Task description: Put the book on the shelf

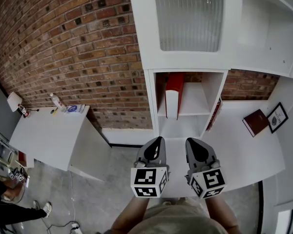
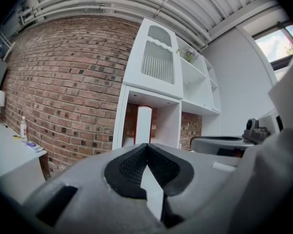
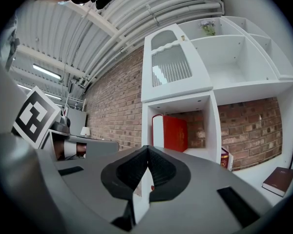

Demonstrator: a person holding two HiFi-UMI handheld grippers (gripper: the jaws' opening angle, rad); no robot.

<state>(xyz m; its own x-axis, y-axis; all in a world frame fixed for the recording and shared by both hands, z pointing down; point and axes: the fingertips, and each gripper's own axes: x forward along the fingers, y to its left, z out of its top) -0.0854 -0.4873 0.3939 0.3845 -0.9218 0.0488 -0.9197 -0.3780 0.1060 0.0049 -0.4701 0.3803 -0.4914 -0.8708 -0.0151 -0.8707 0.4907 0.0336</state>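
Red book point(image 1: 174, 94) stood upright in the shelf cubby point(image 1: 198, 100) at twelve o'clock, apparently shelved, hence left gripper point(image 1: 157, 141) and right gripper point(image 1: 191, 142) sat level, fingers point(image 2: 129, 167) closed, empty.

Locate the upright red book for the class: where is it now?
In the head view the red book stands at the left of the open cubby in the white shelf unit, below the ribbed glass door.
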